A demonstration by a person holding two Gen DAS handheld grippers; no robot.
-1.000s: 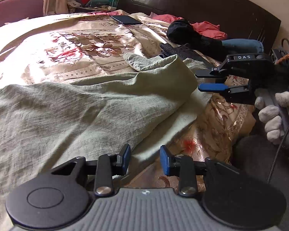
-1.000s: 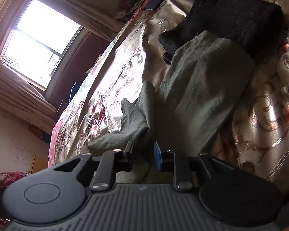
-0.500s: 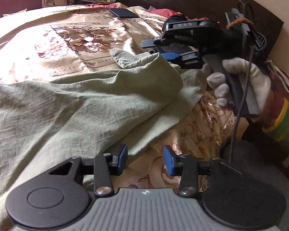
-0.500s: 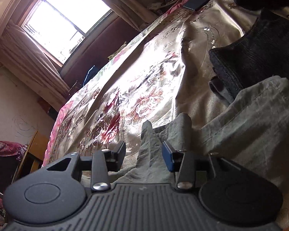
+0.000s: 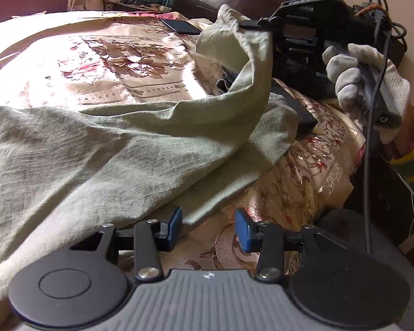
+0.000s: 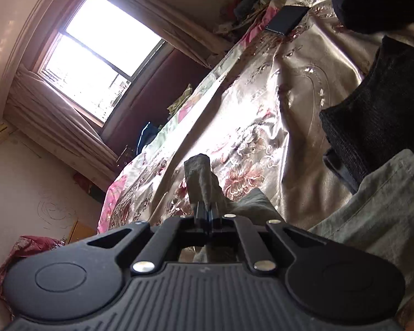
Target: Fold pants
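Midway through a fold, pale green pants [image 5: 102, 149] lie spread across a floral bedspread [image 5: 102, 55], their bulk stretching away to the left of the left gripper [image 5: 207, 227], whose 2 blue-padded fingers [image 5: 174, 224] stand spread and hold nothing, hovering just over the cloth's near edge. Ahead and to the right of those fingers, the right gripper [image 5: 251, 24], gripped by a white-gloved hand [image 5: 367, 80], has its fingers pressed together on one end of the pants, lifting that end clear of the bed so the fabric hangs in a loose curl; the right wrist view shows a tuft of the cloth standing up just beyond the closed fingers [image 6: 207, 215]. Raising the end this way appears meant to carry it back over the rest of the garment. The pants' long axis runs from the lifted end ahead-right of the left fingers toward their near left. A folded black garment [image 6: 378, 115] rests on the bed to the right of the right fingers, and a dark phone [image 5: 183, 26] lies farther ahead.
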